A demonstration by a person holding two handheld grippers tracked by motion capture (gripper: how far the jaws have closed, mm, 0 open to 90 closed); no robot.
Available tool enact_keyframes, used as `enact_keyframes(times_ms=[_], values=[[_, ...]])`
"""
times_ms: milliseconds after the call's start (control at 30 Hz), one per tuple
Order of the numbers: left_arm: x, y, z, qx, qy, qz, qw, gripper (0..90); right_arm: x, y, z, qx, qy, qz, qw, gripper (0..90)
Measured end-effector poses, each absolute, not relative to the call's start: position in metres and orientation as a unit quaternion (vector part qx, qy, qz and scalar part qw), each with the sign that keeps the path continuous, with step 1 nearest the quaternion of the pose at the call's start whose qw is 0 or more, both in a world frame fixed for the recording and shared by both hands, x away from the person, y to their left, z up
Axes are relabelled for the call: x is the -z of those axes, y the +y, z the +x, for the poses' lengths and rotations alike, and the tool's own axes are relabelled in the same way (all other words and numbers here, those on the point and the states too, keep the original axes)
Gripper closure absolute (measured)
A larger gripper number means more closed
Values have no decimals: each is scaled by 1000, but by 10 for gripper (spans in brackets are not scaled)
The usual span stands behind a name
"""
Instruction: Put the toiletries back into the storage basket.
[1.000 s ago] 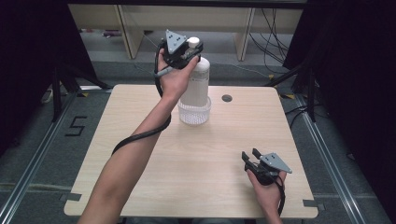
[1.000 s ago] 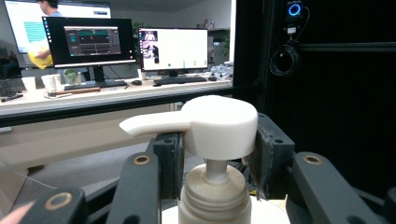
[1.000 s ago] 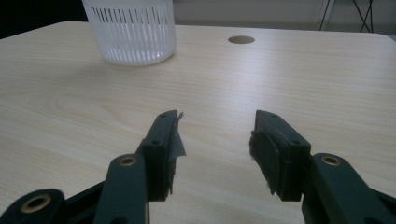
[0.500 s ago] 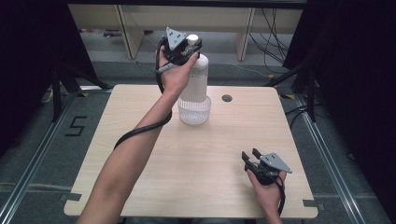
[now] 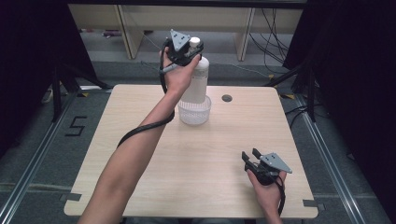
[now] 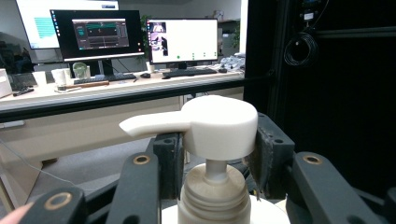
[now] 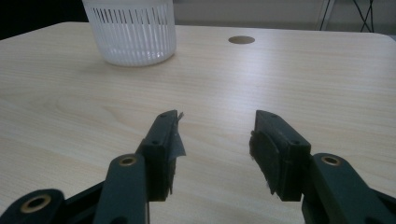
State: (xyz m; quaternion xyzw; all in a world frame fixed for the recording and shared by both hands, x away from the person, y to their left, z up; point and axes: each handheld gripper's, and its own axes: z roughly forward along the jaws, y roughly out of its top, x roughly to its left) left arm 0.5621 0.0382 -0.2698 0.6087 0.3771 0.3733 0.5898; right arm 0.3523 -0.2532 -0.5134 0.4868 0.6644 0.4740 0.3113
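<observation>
Above, at the desk's (image 5: pixel 140 140) twelve o'clock, the left tongs (image 6: pixel 215 154) clasp the pump bottle (image 5: pixel 196 79) by its neck, its base inside the basket (image 5: pixel 194 112); likely next a straight lift or press, while the right tongs (image 7: pixel 215 140) rest released at five o'clock.

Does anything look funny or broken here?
Yes: on the right gripper, a thin torn scrap sticks off one jaw's pad. Otherwise the pump bottle stands upright in its white basket; no spills.
</observation>
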Motion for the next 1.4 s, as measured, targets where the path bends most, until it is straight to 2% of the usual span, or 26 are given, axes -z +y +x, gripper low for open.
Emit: enact_keyframes(times_ms=[1400], values=[[309, 28, 582, -357, 396, 623, 572, 591, 513, -254, 352, -474, 665, 487, 310, 514]])
